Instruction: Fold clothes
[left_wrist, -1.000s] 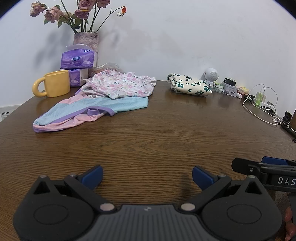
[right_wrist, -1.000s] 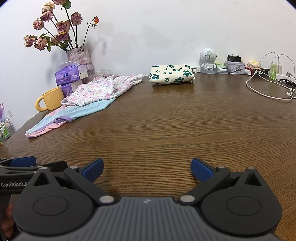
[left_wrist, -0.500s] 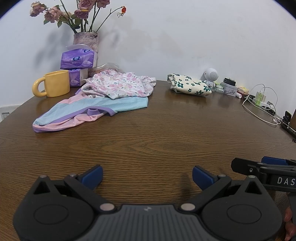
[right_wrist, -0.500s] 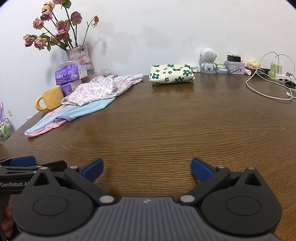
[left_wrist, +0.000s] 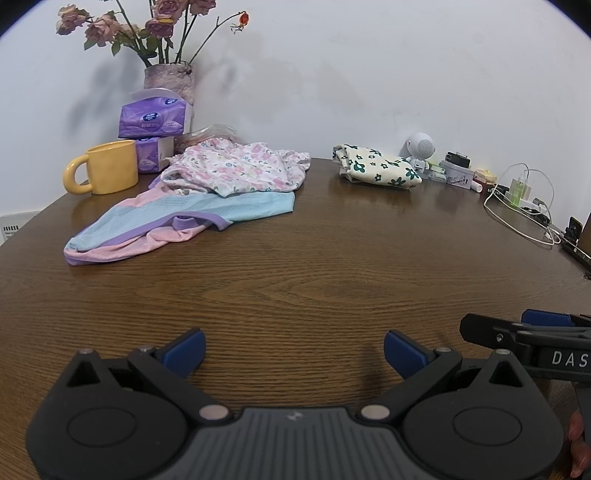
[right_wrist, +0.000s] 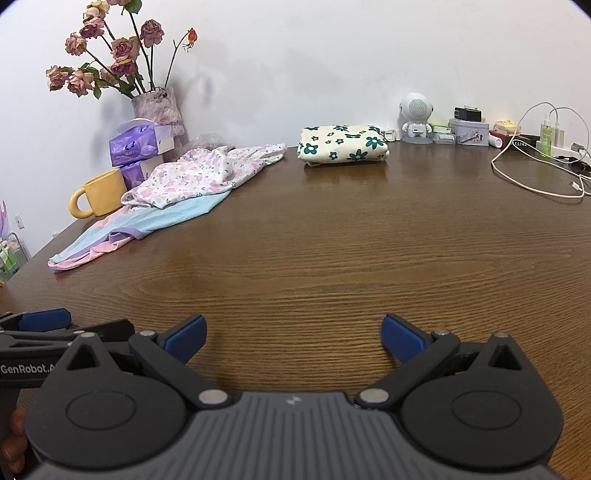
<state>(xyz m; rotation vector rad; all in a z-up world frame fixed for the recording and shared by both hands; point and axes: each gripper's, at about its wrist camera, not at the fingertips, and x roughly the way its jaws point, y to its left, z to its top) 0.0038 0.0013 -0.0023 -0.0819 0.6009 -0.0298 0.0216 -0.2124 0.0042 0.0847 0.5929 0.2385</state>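
Both the left gripper and right gripper stay spread, unmoved.

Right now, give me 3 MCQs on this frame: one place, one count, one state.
1. The floral pink garment lies:
A) on the striped pastel garment
B) inside the yellow mug
C) on the folded cream garment

2. Tissue packs stacked by the vase:
A) one
B) two
C) four

3. The left gripper and right gripper are:
A) both shut on cloth
B) one open, one shut
C) both open, empty

Answers: 1 A, it overlaps the pastel one's far end. 2 B, one purple pack sits on another. 3 C, only bare table shows between the spread fingers.
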